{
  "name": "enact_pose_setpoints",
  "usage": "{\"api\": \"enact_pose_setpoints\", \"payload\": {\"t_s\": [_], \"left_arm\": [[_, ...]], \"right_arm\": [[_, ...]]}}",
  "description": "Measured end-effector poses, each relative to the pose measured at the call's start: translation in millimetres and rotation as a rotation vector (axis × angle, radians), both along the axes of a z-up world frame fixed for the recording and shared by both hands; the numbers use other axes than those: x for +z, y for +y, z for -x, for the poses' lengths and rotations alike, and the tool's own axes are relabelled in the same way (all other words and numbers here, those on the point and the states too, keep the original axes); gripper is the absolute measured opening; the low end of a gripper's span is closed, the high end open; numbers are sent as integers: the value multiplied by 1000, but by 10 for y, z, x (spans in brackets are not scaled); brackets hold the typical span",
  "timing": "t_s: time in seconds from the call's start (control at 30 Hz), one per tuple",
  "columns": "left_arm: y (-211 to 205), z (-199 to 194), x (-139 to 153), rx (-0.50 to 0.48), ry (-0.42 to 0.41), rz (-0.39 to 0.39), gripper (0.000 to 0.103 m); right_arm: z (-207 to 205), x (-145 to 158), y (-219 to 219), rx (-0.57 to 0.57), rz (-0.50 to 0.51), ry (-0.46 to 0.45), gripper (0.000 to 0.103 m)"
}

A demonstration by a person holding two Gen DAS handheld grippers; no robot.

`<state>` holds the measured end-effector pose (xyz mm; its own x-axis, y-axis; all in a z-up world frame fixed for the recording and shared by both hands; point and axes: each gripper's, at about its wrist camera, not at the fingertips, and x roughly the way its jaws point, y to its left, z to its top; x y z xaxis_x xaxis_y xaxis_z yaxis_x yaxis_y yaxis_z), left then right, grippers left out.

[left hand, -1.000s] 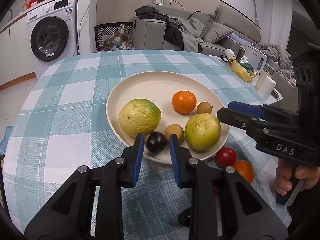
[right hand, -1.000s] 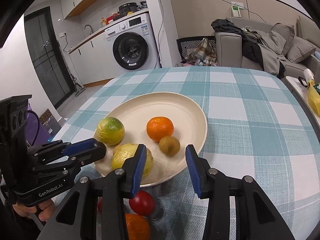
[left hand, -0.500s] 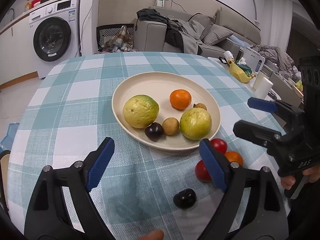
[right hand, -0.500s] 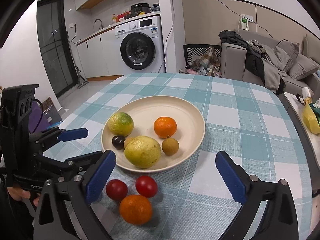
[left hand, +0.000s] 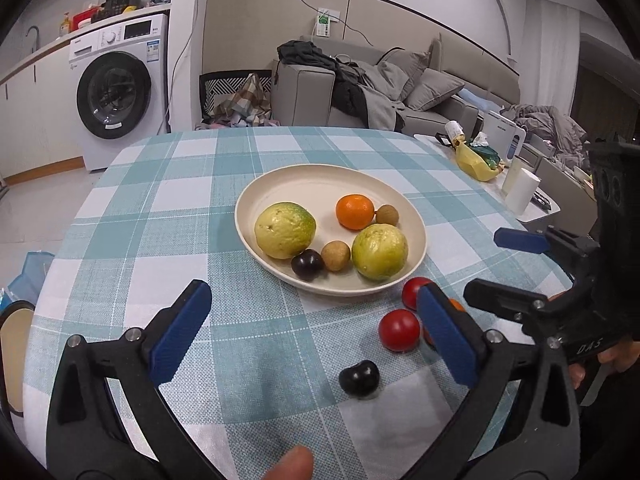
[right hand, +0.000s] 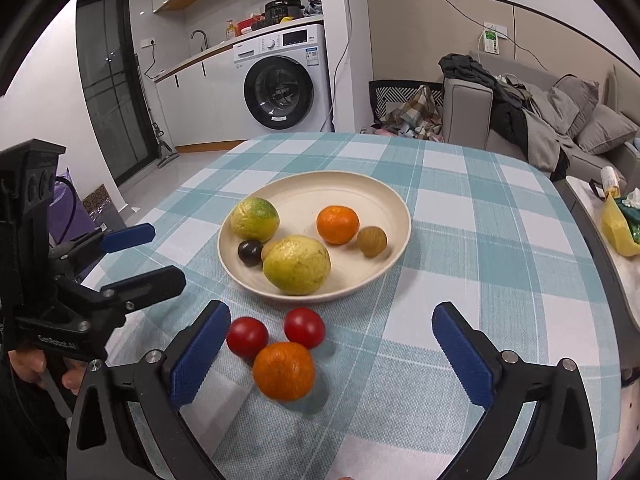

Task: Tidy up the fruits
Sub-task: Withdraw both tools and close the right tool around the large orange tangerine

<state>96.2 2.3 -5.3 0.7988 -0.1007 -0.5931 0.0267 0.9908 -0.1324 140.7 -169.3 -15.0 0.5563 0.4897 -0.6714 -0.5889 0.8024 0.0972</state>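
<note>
Both the left gripper and right gripper have jaws opening, nothing between them. Plate on the bench holds six fruits. Step: between picks. Next: close on the loose orange and transfer it to the plate.

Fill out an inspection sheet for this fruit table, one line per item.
Surface: round table, checked cloth.
Job's things: plate holds two guavas, one orange, two longans, one dark plum; off it lie two tomatoes, an orange and a dark fruit.
Clutter: nothing seen on the cloth.
Grippers: left gripper opening, nothing between its jaws; right gripper open, empty.
Cables: wall cord to a socket.
Surroundings: washing machine, sofa with clothes.
</note>
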Motion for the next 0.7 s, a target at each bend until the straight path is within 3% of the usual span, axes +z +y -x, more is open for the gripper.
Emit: {"api": "enact_pose_setpoints", "payload": {"t_s": [0.33, 0.7], "left_arm": [[-108, 87, -20, -13, -14, -52, 103], [-234, 46, -178, -56, 49, -98, 103]], "right_arm": [[62, -129, -25, 5, 19, 17, 103], [46, -298, 7, 33, 28, 91, 103]]}}
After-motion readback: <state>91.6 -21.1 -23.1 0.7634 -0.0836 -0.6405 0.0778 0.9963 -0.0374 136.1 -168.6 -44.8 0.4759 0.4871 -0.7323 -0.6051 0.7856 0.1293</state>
